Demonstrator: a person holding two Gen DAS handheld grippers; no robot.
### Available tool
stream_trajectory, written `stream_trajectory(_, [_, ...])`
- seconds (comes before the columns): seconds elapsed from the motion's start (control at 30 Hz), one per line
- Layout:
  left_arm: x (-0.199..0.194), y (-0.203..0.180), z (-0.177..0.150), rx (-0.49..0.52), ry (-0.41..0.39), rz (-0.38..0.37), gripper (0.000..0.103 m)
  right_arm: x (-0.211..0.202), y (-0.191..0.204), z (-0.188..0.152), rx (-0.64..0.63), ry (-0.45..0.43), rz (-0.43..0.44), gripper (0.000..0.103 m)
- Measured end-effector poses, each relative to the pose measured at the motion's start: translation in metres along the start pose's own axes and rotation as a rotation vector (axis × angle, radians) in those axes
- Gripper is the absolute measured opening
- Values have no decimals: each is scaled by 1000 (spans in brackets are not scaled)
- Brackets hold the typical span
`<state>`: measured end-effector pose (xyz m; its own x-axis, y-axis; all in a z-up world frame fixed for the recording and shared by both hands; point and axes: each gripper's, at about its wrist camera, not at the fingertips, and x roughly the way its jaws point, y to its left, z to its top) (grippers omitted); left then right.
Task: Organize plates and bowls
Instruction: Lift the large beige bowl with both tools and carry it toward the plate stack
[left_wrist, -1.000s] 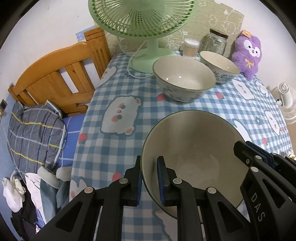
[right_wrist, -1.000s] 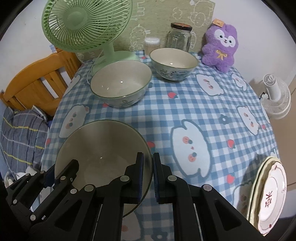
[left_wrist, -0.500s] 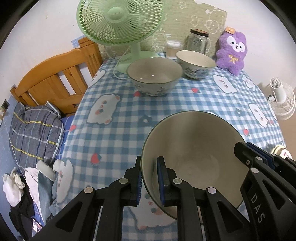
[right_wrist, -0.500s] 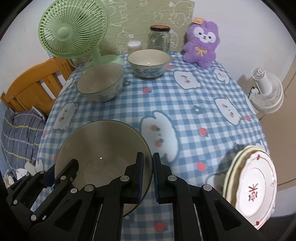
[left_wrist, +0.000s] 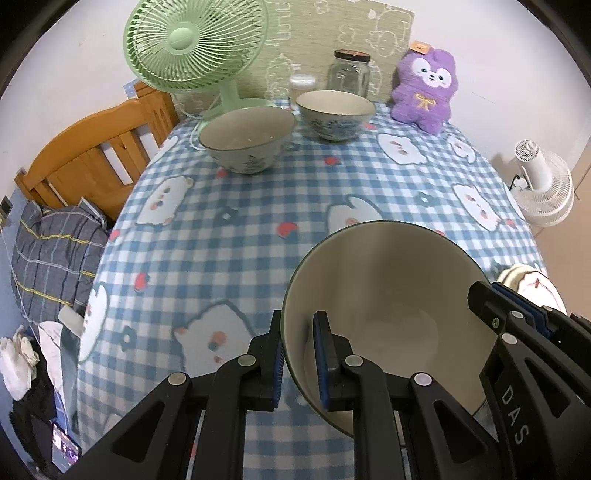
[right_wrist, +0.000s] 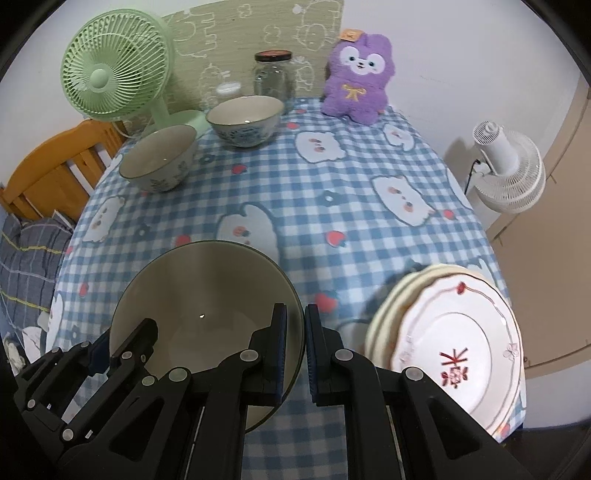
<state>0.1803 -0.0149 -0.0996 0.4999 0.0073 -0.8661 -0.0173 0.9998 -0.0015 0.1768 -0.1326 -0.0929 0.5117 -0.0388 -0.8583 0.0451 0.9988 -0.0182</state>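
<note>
- Currently both tools carry one big bowl over the near part of the surface, which wears a blue checked cloth.
- Left tool: clamped on the bowl's left rim, one pad outside the wall, one inside.
- Right tool: clamped on the opposite rim in the same way; in its own view the rim sits between the blue pads.
- Judgement, step in hand: carrying the bowl to a spot near the plates at the near right edge, or toward the other bowls; I cannot tell which.
- To do it well: move both tools together and at matching height, so the rim neither twists nor slips; keep the bowl level; steer its far side clear of the plate stack, which overhangs the edge slightly.
- Set down flat before loosening either tool.
- Bowl, look: wide, deep, cream inside, thin dark line at the rim, empty, glossy. Likely slick under the pads.
- Others: a mid-sized bowl and a smaller patterned bowl stand at the far side, near each other, upright and empty.
</note>
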Motion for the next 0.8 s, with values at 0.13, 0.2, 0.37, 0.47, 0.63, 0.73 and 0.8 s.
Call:
stream_trajectory(0.13, [-3, -13, -7, 1, 2, -1, 12, -1, -12, -7, -2, 10, 1, 13])
stream_trajectory(0.2, [-4, -18, -11, -1, 4, 3, 12, 0, -16, -10, -7, 14, 6, 13])
stream_trajectory(0.37, [-3, -24, -22, -13, 30, 7, 12, 2, -21, -20, -21, 35, 13, 13])
stream_trajectory(0.47, [-3, -26, -28, -17, 35, 17, 12, 5, -22, -25, -29, 50, 20, 13])
stream_trajectory(0.63, [-2, -25, -37, -27, 50, 34, 12, 9, -20, -33, -38, 73, 33, 13])
stream_trajectory(0.73, [0, -25, -42, -31, 59, 45, 12, 8, -17, -37, -58, 64, 25, 13])
stream_trajectory(0.8, [0, -26, -44, -29, 56, 54, 12, 8, -17, -38, -58, 66, 26, 13])
